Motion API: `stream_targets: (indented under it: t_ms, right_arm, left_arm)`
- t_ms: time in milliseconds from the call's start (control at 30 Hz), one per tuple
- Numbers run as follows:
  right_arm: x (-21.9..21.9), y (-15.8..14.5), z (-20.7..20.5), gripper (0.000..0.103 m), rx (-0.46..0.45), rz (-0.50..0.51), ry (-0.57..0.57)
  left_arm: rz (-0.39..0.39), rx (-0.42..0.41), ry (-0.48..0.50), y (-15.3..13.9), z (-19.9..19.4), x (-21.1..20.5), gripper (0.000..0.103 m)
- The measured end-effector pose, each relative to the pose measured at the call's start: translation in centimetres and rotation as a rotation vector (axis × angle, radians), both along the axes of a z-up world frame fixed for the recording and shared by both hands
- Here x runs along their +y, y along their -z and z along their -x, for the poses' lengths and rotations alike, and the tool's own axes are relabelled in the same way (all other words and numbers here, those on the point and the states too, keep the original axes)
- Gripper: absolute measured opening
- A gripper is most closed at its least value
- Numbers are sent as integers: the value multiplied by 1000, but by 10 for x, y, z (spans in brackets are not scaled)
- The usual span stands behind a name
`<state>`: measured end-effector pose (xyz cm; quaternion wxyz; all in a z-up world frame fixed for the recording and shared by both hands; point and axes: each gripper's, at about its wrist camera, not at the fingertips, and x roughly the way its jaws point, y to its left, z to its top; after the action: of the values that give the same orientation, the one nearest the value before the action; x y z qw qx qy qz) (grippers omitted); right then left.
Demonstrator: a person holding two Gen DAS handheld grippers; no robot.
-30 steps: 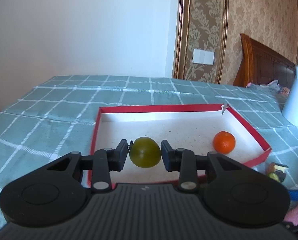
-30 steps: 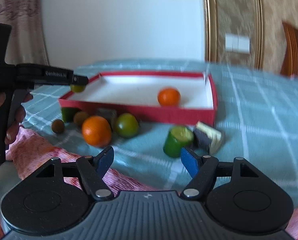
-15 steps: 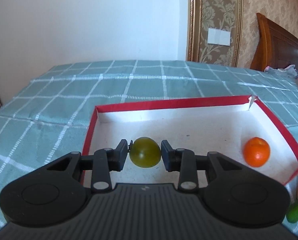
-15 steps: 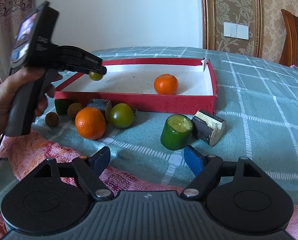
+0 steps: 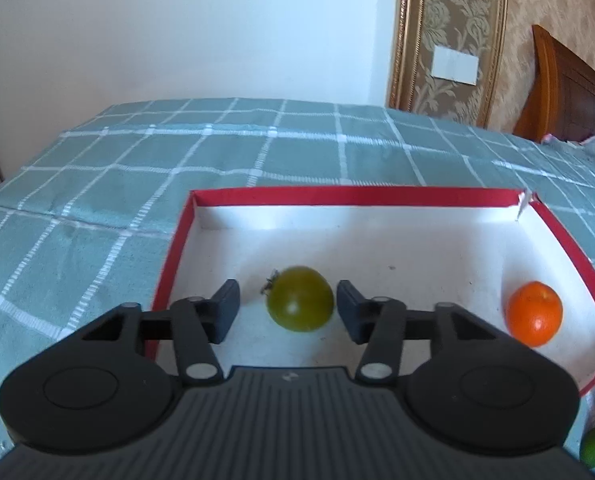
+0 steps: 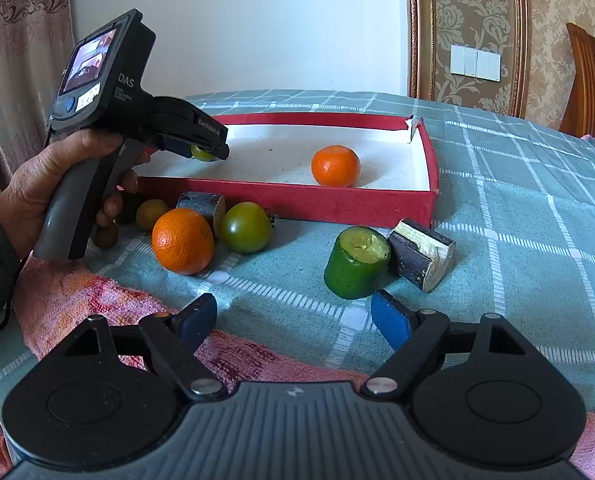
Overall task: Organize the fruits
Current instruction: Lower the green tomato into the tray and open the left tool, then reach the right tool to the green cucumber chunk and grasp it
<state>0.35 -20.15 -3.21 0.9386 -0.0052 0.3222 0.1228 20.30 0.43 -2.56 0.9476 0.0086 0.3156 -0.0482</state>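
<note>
A small green tomato (image 5: 300, 298) lies on the white floor of the red-rimmed box (image 5: 357, 192). My left gripper (image 5: 288, 302) straddles it with its jaws opening, and both pads stand clear of the fruit. An orange (image 5: 533, 314) rests at the box's right side. In the right wrist view, a hand holds the left gripper (image 6: 207, 152) over the box's (image 6: 297, 200) left corner. My right gripper (image 6: 293, 312) hovers over the cloth, its jaws opening with nothing between them. In front of it are a green cucumber piece (image 6: 356, 262), a big orange (image 6: 182, 240) and a second green tomato (image 6: 245, 227).
A dark cut piece (image 6: 421, 254) lies beside the cucumber. Another dark chunk (image 6: 201, 204) and two small fruits (image 6: 151, 213) sit against the box's front wall. A pink towel (image 6: 97, 304) covers the near edge of the checked cloth. A wooden headboard (image 6: 593, 88) stands at the far right.
The left jaws have come off the green tomato, which now sits on the box floor. The left gripper moved further in over the box. The right jaws widened slightly.
</note>
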Motion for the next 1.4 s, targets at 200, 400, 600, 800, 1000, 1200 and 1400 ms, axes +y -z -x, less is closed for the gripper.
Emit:
stream_targets:
  t_ms: [200, 400, 600, 800, 1000, 1200, 1400]
  right_arm:
    - [1, 0, 0, 85, 1, 7, -3]
    - [4, 1, 0, 87, 3, 26, -8]
    - [5, 1, 0, 87, 3, 36, -9]
    - [7, 1, 0, 92, 8, 50, -15]
    - [4, 1, 0, 93, 6, 31, -6]
    - [-15, -2, 10, 93, -3, -67, 4]
    - [-34, -6, 29, 93, -79, -120, 77]
  left_arm:
    - [-18, -29, -27, -6, 11, 5, 65]
    - [-31, -73, -28, -18, 32, 8, 73]
    - [-27, -120, -18, -33, 61, 13, 84]
    - [-50, -164, 3, -36, 106, 17, 90]
    - [-44, -182, 33, -21, 159, 31, 94]
    - [-5, -158, 28, 0, 183, 48, 94]
    - [13, -111, 24, 15, 178, 55, 94]
